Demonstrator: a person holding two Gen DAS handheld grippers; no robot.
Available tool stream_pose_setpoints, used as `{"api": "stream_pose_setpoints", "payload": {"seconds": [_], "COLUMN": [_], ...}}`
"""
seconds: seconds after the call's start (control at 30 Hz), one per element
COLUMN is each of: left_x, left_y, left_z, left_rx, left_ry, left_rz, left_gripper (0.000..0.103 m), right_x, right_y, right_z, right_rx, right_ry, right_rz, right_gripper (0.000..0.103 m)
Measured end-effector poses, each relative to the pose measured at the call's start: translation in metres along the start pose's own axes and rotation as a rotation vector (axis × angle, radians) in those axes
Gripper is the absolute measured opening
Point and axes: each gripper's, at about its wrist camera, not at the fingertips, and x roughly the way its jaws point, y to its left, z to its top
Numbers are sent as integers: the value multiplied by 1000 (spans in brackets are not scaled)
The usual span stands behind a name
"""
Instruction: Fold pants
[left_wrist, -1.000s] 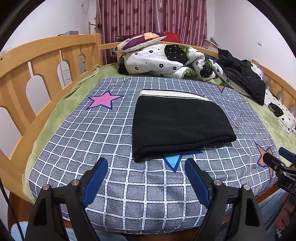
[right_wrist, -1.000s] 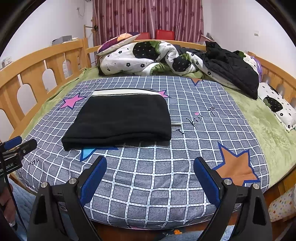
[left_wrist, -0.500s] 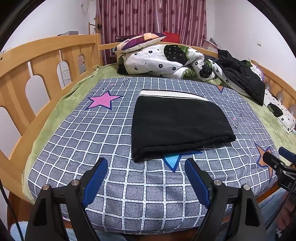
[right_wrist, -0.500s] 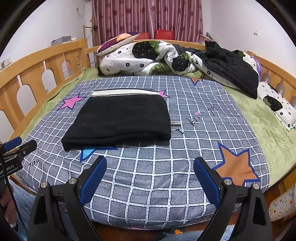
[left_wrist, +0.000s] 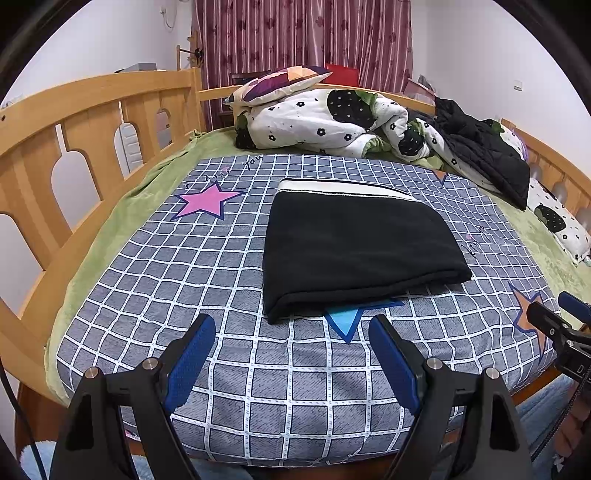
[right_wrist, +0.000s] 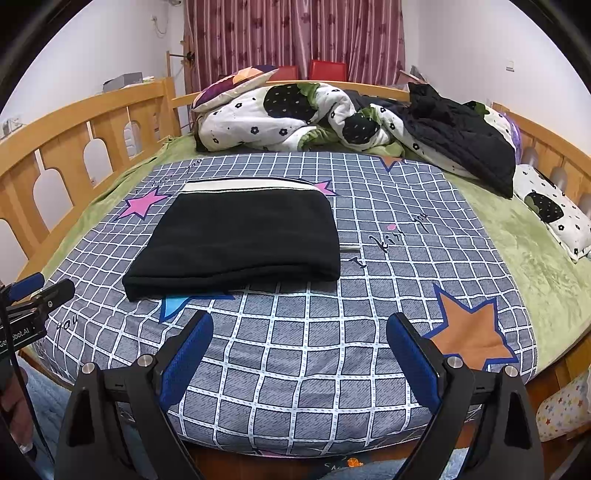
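The black pants (left_wrist: 354, 243) lie folded into a compact rectangle on the grid-patterned sheet (left_wrist: 207, 280) of the wooden bed (left_wrist: 92, 107), the white waistband (left_wrist: 343, 187) at the far edge and the thick fold line facing the camera; the bundle partly covers a blue star print (left_wrist: 347, 319). The left gripper (left_wrist: 291, 343) hovers short of the near fold with its blue pads spread wide and nothing between them; the right gripper (right_wrist: 299, 339) likewise stands with jaws apart and empty, clear of the fabric, over the sheet beside an orange star print (right_wrist: 469, 332). The fold appears complete or nearly so; the main risks therefore arise from any further contact. A pinch taken at the near fold may catch only the upper layers, so that a lift peels the stack apart; a pinch taken too deep may seize the sheet together with the pants and drag both. The right corner of the bundle looks slightly rounded and loose; an uneven pull by one gripper may skew the rectangle. The crumpled floral quilt (left_wrist: 325, 118) and black jacket (left_wrist: 480, 155) lie well apart and pose no obstruction.
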Motion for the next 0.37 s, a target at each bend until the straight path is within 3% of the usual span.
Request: {"api": "stream_pose_setpoints", "payload": {"seconds": [0.37], "left_x": [0], "left_y": [2], "left_z": [1], "left_rx": [5], "left_ry": [0], "left_rz": [-7], "left_gripper": [84], "right_x": [-2], "right_y": [-4], "right_z": [0], "right_rx": [8], "right_ry": [-4], "right_rz": [0], "right_gripper": [93]}}
